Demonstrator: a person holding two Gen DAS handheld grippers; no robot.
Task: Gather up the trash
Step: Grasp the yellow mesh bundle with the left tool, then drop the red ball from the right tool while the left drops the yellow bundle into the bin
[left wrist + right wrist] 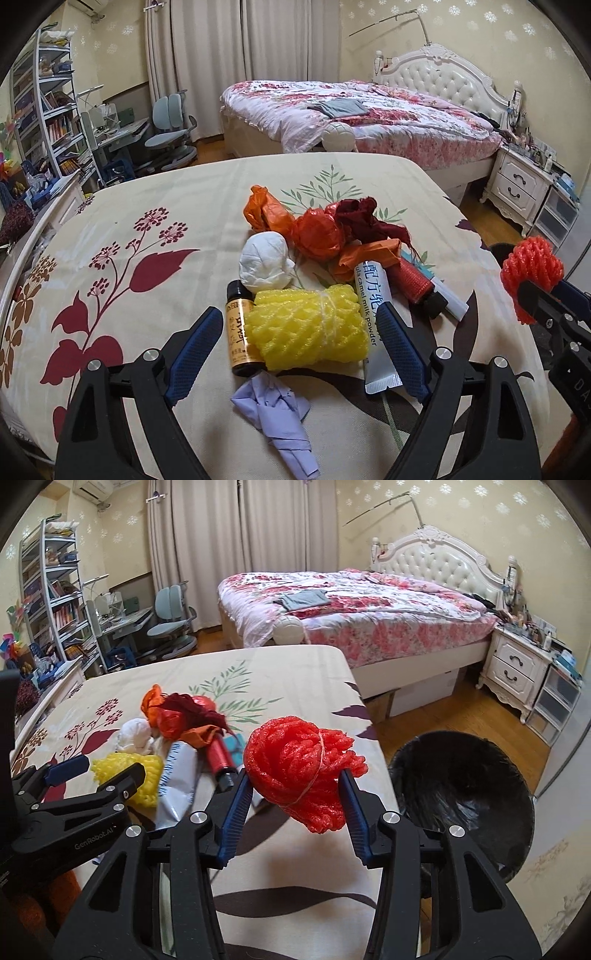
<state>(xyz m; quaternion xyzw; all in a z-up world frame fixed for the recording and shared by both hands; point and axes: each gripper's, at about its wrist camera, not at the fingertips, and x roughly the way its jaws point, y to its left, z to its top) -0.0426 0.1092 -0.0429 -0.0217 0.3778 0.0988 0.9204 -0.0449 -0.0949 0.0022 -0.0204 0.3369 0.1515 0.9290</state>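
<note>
While the red foam net (301,771) is being held clamped between the jaws of the right gripper (295,801), lifted clear of the bedspread (295,849) and just left of the black-lined bin (461,794), the carry is probably best finished by the bundle being brought over the middle of the bin's mouth before the jaws are parted, since such a light, springy net is likely to bounce off a rim. The left gripper (299,339) is being held with its jaws apart, one on each side of the yellow foam net (306,328) and the small brown bottle (239,332) beside it, neither being squeezed; a grip on the net alone is being called for, so that the bottle is not dragged along. On the bedspread the remaining trash is being counted as one yellow net, one brown bottle, one white paper wad (264,266), one lilac tissue (280,417), one milk powder sachet (373,321), one red tube (415,284), and a heap of orange bags (295,221) and dark red scraps too tangled to be counted.
</note>
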